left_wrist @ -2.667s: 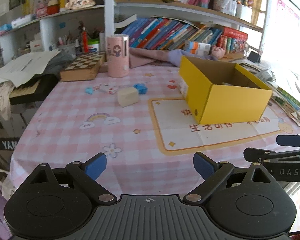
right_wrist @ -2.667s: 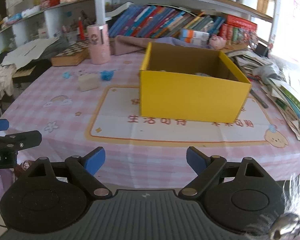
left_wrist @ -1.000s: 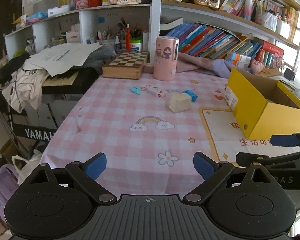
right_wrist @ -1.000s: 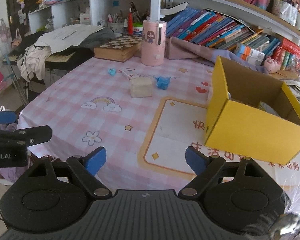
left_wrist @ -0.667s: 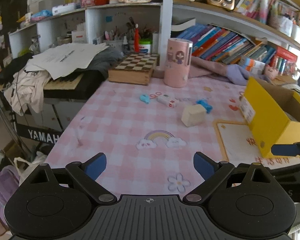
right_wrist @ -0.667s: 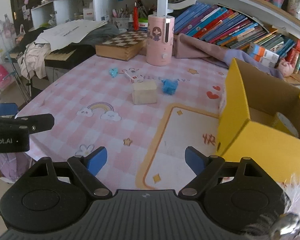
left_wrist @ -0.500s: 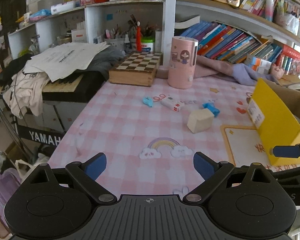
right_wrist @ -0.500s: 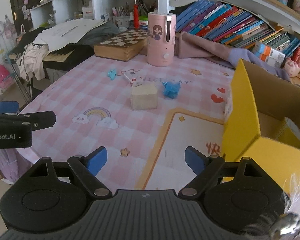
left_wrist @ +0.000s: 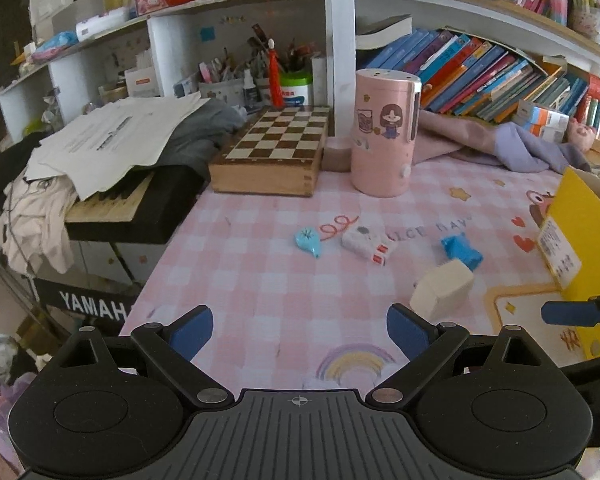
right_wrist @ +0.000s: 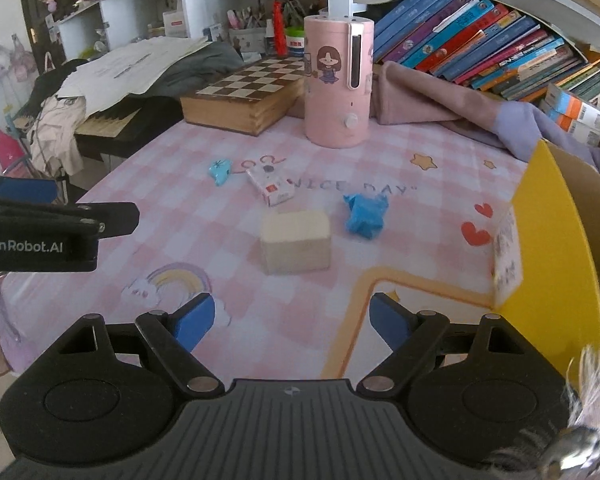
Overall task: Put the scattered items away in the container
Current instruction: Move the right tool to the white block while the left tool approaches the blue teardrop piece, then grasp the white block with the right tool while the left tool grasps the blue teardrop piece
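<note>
Right wrist view shows the right gripper (right_wrist: 290,322) with jaws wide apart and empty above the pink checked tablecloth (right_wrist: 420,208). Just ahead lies a cream block (right_wrist: 296,242), with a crumpled blue wrapper (right_wrist: 365,213) beside it, a small white box (right_wrist: 271,185) and a light-blue trinket (right_wrist: 220,171) farther back. At right stands the yellow cardboard box (right_wrist: 556,240). Left gripper (left_wrist: 299,330) likewise gapes empty.

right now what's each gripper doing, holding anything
left gripper: open, holding nothing
right gripper: open, holding nothing
</note>
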Motion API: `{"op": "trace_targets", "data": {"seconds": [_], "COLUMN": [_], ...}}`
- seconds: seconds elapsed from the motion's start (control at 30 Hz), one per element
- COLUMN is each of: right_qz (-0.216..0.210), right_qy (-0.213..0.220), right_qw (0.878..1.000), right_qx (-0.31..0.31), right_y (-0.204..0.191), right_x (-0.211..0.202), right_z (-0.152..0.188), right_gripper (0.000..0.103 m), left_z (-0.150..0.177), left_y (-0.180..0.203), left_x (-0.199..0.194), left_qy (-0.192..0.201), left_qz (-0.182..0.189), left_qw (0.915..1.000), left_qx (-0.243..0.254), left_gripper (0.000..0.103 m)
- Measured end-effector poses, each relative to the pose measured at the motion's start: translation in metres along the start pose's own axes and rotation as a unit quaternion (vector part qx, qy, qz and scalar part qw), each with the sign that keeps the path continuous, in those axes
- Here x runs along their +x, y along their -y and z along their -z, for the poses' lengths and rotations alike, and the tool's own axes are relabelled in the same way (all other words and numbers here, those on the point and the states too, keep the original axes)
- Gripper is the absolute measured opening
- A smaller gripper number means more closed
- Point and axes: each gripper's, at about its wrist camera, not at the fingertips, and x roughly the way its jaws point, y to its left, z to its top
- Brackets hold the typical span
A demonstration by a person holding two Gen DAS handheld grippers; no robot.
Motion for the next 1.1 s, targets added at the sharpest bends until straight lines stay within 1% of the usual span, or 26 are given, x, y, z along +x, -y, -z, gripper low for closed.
{"op": "trace_targets", "data": {"seconds": [0.07, 0.37, 0.6, 0.63, 0.67, 0.7, 0.77, 0.83, 0.97, 1.0, 1.07, 1.1], "right_qz": [0.003, 0.0, 0.0, 0.0, 0.0, 0.0, 0.0, -0.001, -0.003, -0.003, -0.001, -0.001], "right_qy": [-0.001, -0.017, -0.026, -0.026, -0.026, -0.026, -0.028, -0.03, -0.038, -0.039, -0.04, -0.041], "right_qw": [1.0, 1.0, 1.0, 1.0, 1.0, 1.0, 1.0, 1.0, 0.999, 0.999, 0.999, 0.999], "right_qx": [0.001, 0.004, 0.0, -0.002, -0.003, -0.004, -0.006, -0.007, -0.007, -0.006, -0.006, -0.005], "right_y": [0.001, 0.008, 0.008, 0.007, 0.007, 0.007, 0.007, 0.007, 0.007, 0.007, 0.008, 0.008], "right_x": [0.01, 0.047, 0.069, 0.072, 0.074, 0.075, 0.079, 0.082, 0.086, 0.087, 0.089, 0.09], "right_z": [-0.006, -0.021, -0.03, -0.031, -0.032, -0.033, -0.034, -0.035, -0.035, -0.035, -0.035, -0.035], "right_gripper": [0.082, 0.082, 0.081, 0.08, 0.078, 0.078, 0.076, 0.075, 0.071, 0.07, 0.07, 0.07], "left_z": [-0.006, -0.027, -0.042, -0.044, -0.045, -0.047, -0.049, -0.052, -0.055, -0.056, -0.056, -0.056], "left_y": [0.0, 0.003, -0.001, -0.002, -0.003, -0.004, -0.005, -0.006, -0.003, -0.002, 0.0, 0.002], "left_x": [0.011, 0.058, 0.103, 0.11, 0.116, 0.122, 0.134, 0.144, 0.158, 0.161, 0.164, 0.165], "left_qy": [-0.004, -0.023, -0.036, -0.038, -0.04, -0.044, -0.048, -0.053, -0.059, -0.061, -0.066, -0.063], "left_qz": [0.001, 0.011, 0.0, -0.001, -0.001, -0.002, -0.003, 0.0, 0.009, 0.011, 0.017, 0.014], "left_qw": [1.0, 0.9997, 0.9993, 0.9993, 0.9992, 0.999, 0.9988, 0.9985, 0.9981, 0.998, 0.9976, 0.9979], "left_qx": [-0.001, 0.003, -0.003, -0.005, -0.006, -0.007, -0.009, -0.013, -0.014, -0.014, -0.014, -0.008], "left_gripper": [0.096, 0.095, 0.094, 0.09, 0.085, 0.082, 0.071, 0.063, 0.054, 0.052, 0.046, 0.044]}}
